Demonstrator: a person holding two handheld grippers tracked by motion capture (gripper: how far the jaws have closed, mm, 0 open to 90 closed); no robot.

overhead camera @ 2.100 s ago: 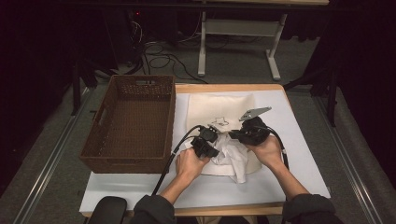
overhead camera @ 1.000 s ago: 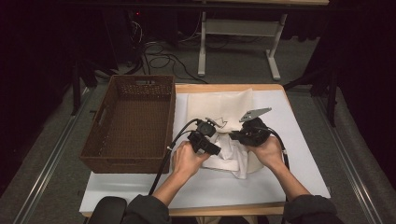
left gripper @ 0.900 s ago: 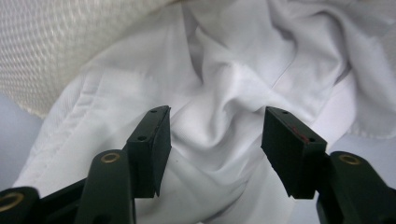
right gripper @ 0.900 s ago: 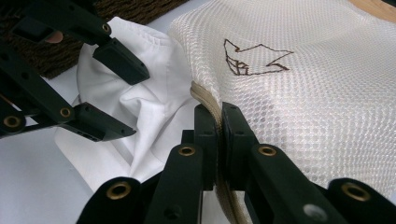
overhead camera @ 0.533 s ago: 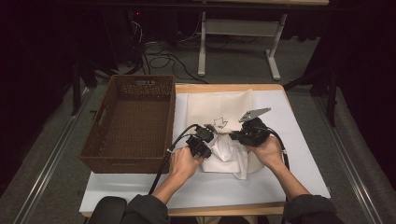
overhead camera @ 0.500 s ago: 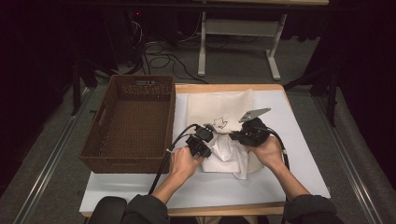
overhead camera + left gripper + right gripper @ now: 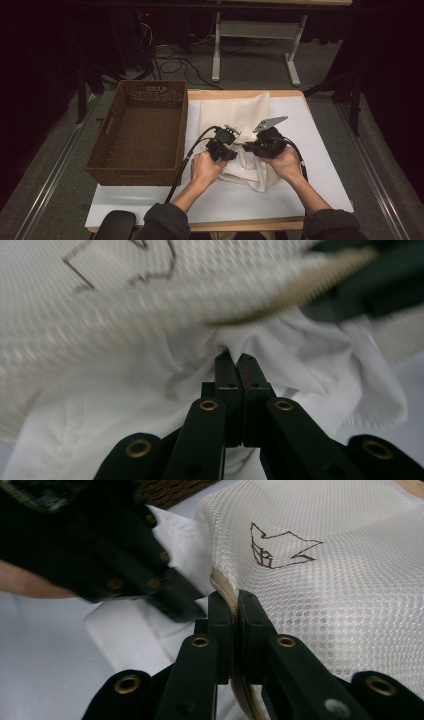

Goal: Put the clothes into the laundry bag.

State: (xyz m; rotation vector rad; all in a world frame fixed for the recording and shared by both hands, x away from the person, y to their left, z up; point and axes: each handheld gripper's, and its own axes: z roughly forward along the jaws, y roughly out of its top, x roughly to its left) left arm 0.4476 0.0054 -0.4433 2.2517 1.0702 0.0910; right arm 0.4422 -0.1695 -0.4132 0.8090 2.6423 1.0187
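Two grippers meet mid-table: right gripper [image 7: 233,611] pinching mesh bag [image 7: 340,580] zipper rim; left gripper [image 7: 236,365] pinching white garment [image 7: 150,405] directly beneath opening, bag mouth facing left gripper.

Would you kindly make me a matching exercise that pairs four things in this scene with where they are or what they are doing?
Things:
1. basket
2. left gripper
3. right gripper
4. brown outline drawing

States or places:
A. clamped on the beige zipper edge of the mesh bag
B. stitched on the mesh bag
C. pinching a fold of white cloth
D. standing at the left side of the table, nothing in it

Pairs: 1-D, 2-C, 3-A, 4-B
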